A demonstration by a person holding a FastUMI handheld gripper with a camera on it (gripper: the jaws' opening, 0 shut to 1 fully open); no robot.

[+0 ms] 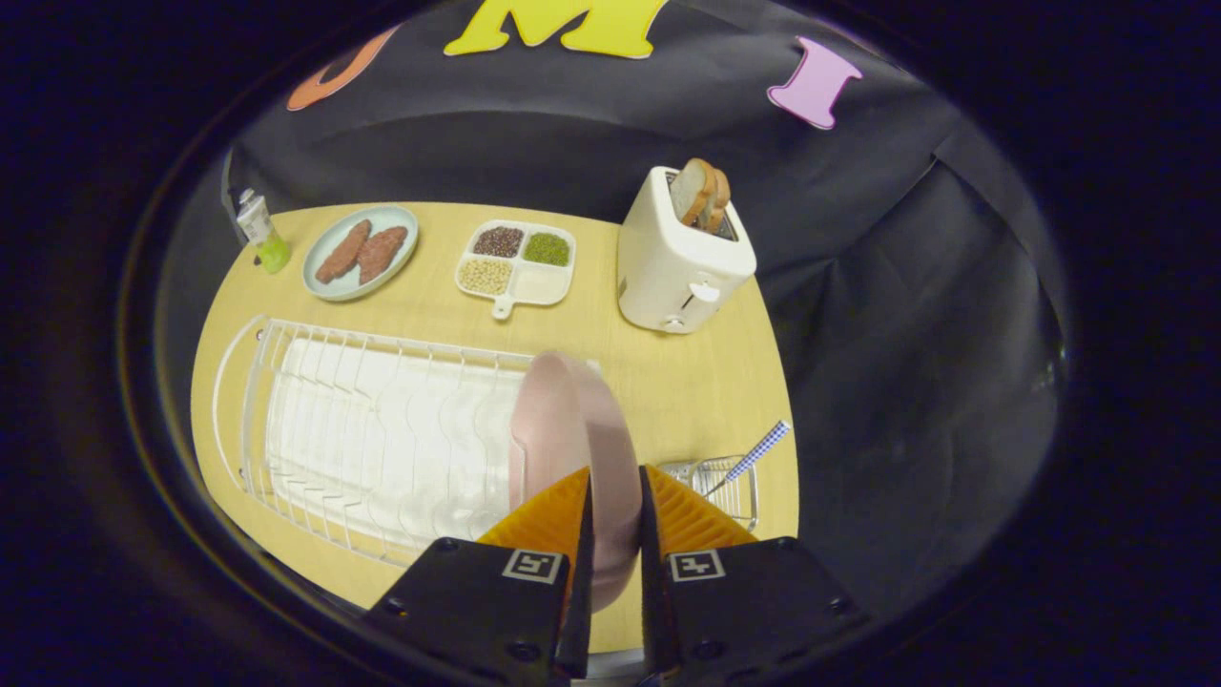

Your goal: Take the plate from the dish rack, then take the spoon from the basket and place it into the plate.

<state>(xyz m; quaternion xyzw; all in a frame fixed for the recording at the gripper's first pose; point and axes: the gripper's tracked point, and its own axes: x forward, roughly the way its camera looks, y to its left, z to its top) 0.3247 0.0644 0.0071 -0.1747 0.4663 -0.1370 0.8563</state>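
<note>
Tool (615, 506): we see both fingers clamped on the plate (563, 429) rim, edge-on.
Risk: thin grip; plate may pivot, snag rack (315, 429) wires.
Spoon (758, 453): waiting in basket (739, 487), right.

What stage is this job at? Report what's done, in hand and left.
Done: the gripper is shut on the pink plate, which stands on edge at the end of the dish rack.
In hand: taking the plate away from the rack.
Left: setting it on the table, then moving the spoon from the basket into it.
</note>
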